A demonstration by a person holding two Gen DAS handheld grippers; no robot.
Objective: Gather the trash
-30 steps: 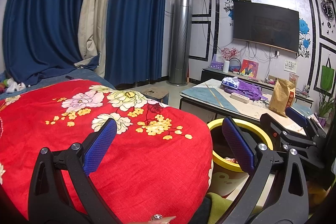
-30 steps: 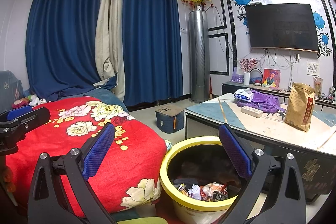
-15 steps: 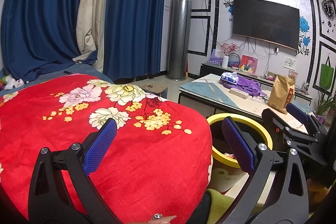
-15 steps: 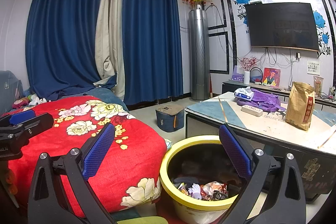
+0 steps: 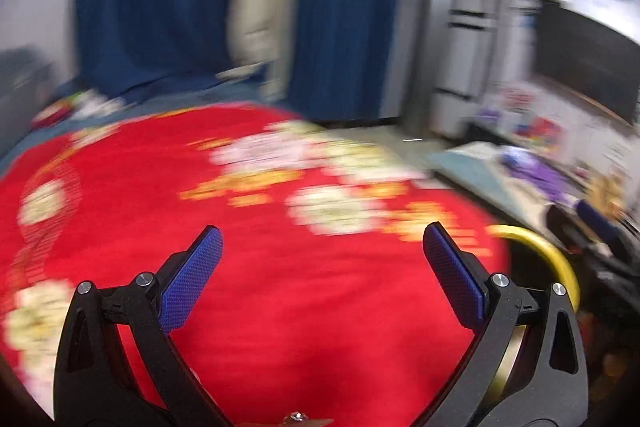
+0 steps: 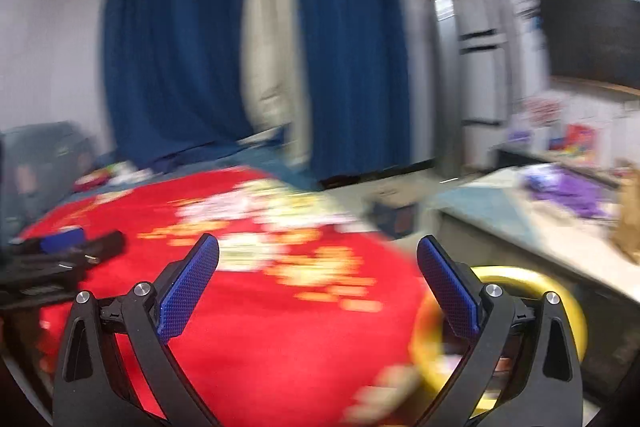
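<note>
Both the left gripper (image 5: pixel 322 255) and right gripper (image 6: pixel 318 265) gape wide, holding nothing, over the red blanket (image 5: pixel 280 287), with the yellow trash bin (image 6: pixel 560 291) low to their right, nearer the right one.

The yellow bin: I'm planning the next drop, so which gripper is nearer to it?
Right. The right gripper hangs open right beside the yellow bin, at its rim. The left gripper, also open, sits farther off over the red blanket.

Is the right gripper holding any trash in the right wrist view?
No, the right gripper is open, with only the red blanket showing between its blue pads.
</note>
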